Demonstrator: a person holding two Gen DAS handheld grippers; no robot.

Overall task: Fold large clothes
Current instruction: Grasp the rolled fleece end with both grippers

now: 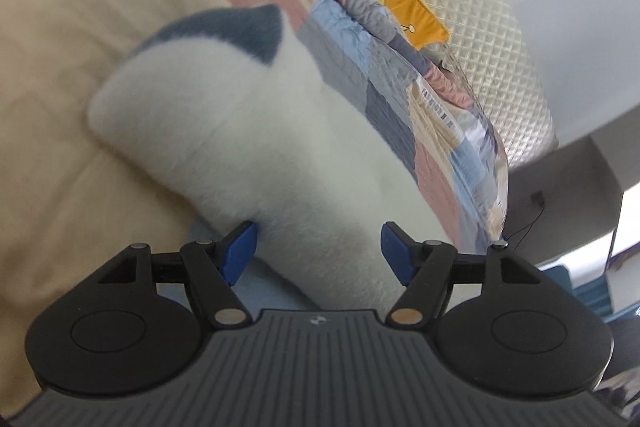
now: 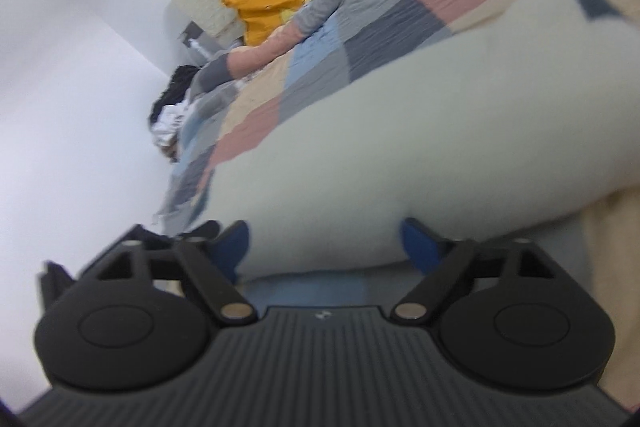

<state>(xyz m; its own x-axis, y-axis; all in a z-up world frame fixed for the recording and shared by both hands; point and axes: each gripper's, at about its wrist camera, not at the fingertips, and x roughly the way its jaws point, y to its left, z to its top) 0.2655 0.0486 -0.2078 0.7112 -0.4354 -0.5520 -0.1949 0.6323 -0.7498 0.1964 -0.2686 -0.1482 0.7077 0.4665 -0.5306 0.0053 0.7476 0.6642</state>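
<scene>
With both the left gripper point(image 1: 318, 247) and right gripper point(image 2: 326, 245) released around the white fleece garment point(image 1: 256, 131), I judge a fold just laid; next I regrasp toward twelve o'clock.

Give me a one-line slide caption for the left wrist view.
Left gripper, jaws open, straddles a fluffy white garment lying on a patchwork quilt.

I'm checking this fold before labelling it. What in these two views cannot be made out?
- Fluffy white garment: its near end is hidden behind the left claw body, left view.
- Same garment, right view: blurred, cut by the right edge.
- Dark pile beside the patchwork quilt: too small to identify.
</scene>
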